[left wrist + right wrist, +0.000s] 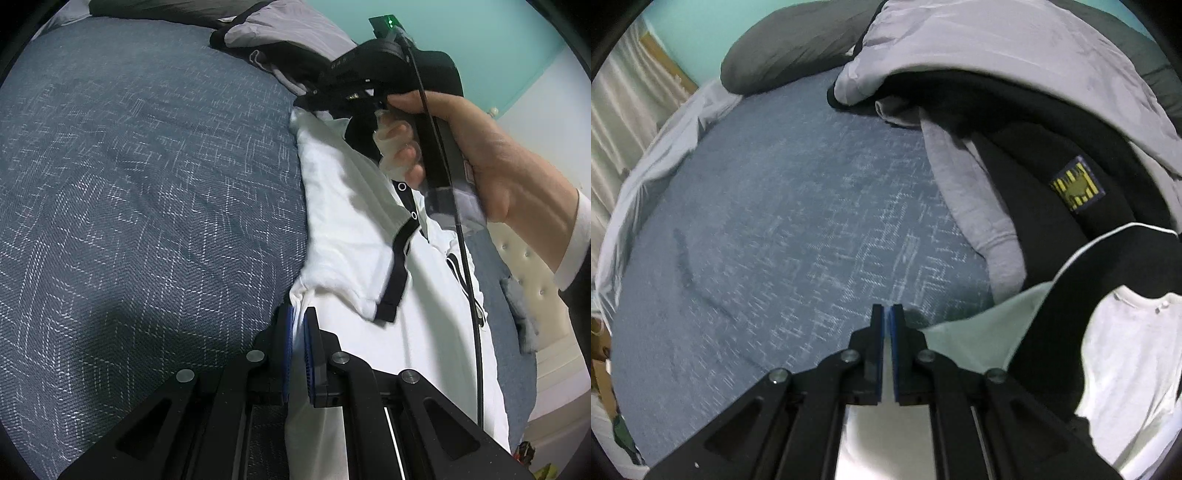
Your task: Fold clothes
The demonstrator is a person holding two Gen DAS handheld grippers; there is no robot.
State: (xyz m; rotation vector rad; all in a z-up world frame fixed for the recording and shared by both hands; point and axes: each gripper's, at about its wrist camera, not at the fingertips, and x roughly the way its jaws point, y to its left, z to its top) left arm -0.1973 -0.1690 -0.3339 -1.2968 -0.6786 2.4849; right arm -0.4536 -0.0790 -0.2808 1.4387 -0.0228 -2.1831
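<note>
A shirt [343,206] is spread on the bed [147,184], right of bare cover; a heap of clothes [1015,122] is piled behind it, pillows [790,44] beyond.

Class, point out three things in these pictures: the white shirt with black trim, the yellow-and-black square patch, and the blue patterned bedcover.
White shirt with black trim [343,206]: left wrist view, on its white body.
Yellow-and-black square patch [1076,184]: right wrist view, on its middle.
Blue patterned bedcover [798,221]: right wrist view, on a bare stretch.
</note>
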